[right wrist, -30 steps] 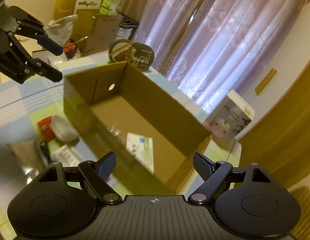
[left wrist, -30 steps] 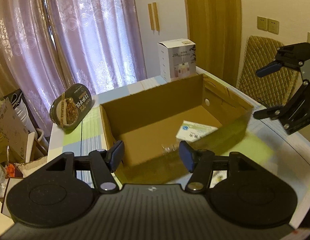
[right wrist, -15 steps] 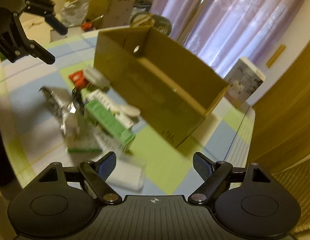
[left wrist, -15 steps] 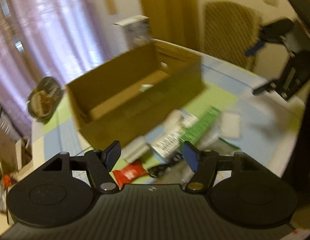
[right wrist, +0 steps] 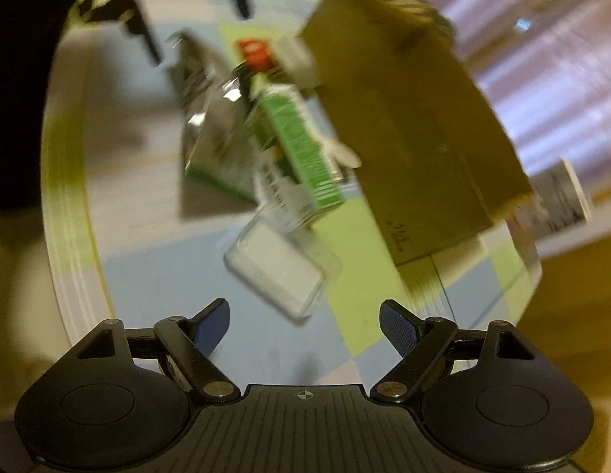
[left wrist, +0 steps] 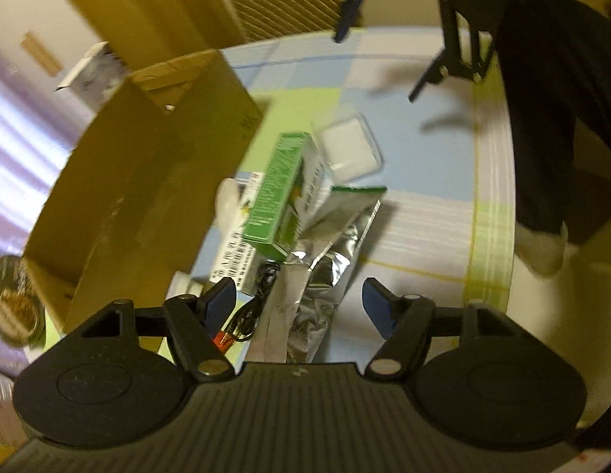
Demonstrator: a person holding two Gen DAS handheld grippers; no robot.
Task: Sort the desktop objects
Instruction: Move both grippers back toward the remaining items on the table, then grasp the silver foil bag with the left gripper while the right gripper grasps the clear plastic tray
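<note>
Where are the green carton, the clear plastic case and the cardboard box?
green carton (left wrist: 274,187): left wrist view, printed green side.
clear plastic case (right wrist: 280,272): right wrist view, white middle.
cardboard box (left wrist: 148,165): left wrist view, outer wall.

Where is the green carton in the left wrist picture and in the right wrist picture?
Left wrist: the green carton lies centre, slightly left, above the silver foil bag.
Right wrist: the green carton is centre, upper half, tilted.
Shared landmark: the cardboard box beside it.
</note>
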